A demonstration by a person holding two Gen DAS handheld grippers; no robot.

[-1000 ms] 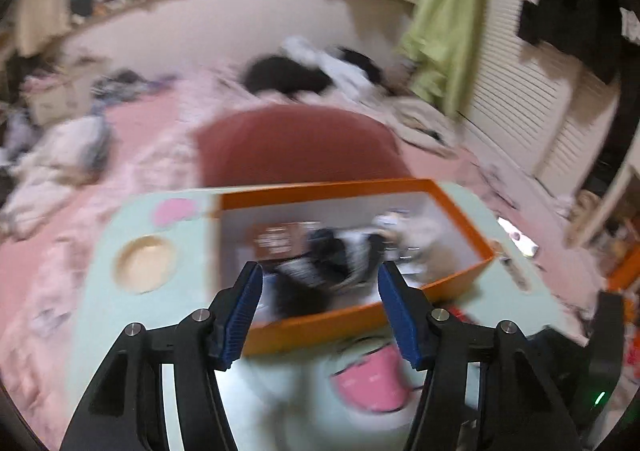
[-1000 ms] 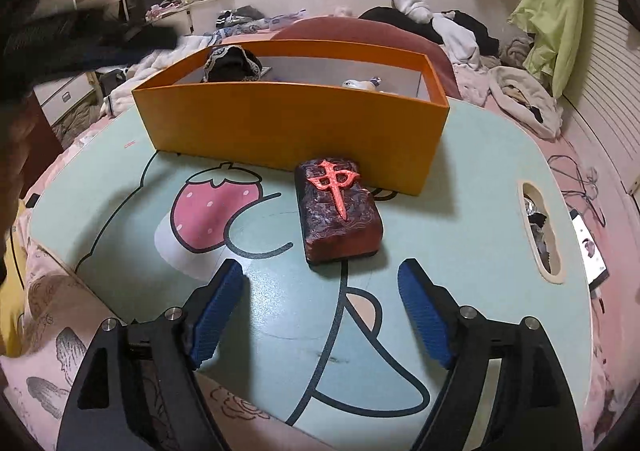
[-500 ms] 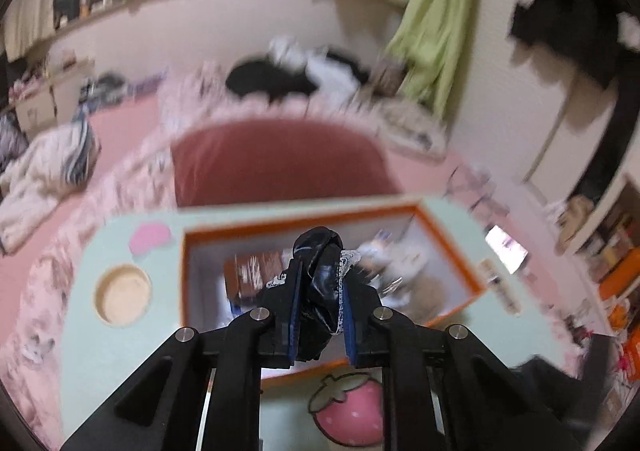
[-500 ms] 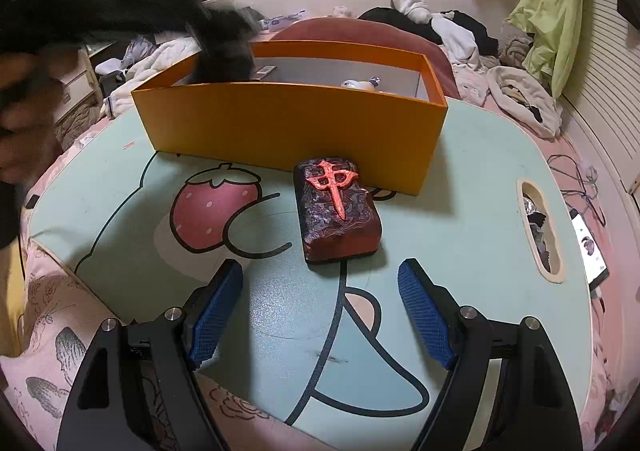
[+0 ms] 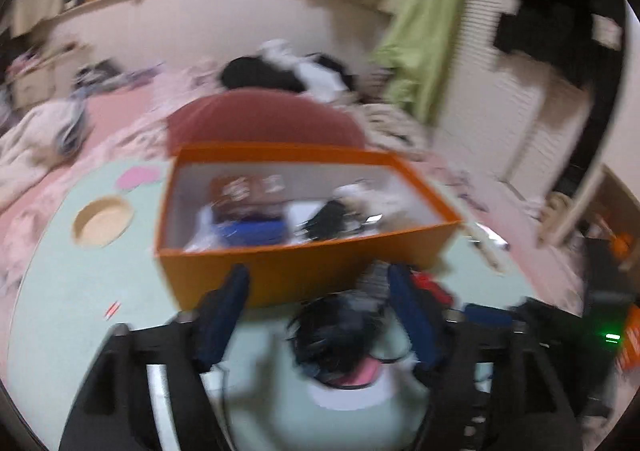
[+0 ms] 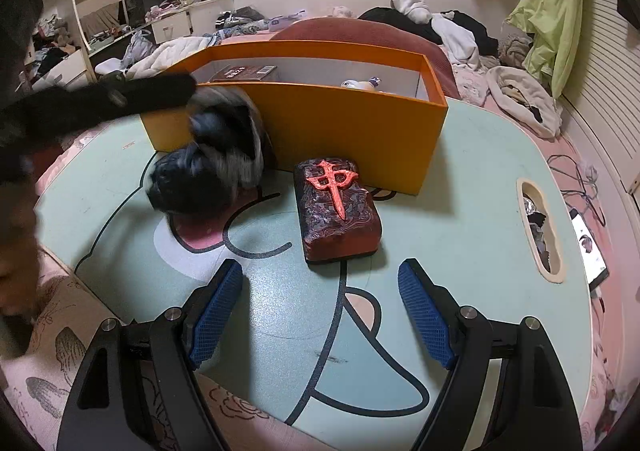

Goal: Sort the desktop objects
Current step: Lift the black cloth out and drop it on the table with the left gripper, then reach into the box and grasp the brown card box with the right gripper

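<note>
Black bundle between left tool pads

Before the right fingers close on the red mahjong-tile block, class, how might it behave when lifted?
The mahjong-tile block looks thick and rigid, so it probably keeps its shape. It lies flat on the table, so rolling seems unlikely. Its glossy, rounded sides may slip; the ribbed fingers should help.

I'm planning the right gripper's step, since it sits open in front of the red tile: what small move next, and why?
Probably ease the right gripper forward so its open jaws straddle the red mahjong-style block, then close. The block lies flat on the table outside the orange box, directly ahead, and looks narrower than the jaw gap.
</note>
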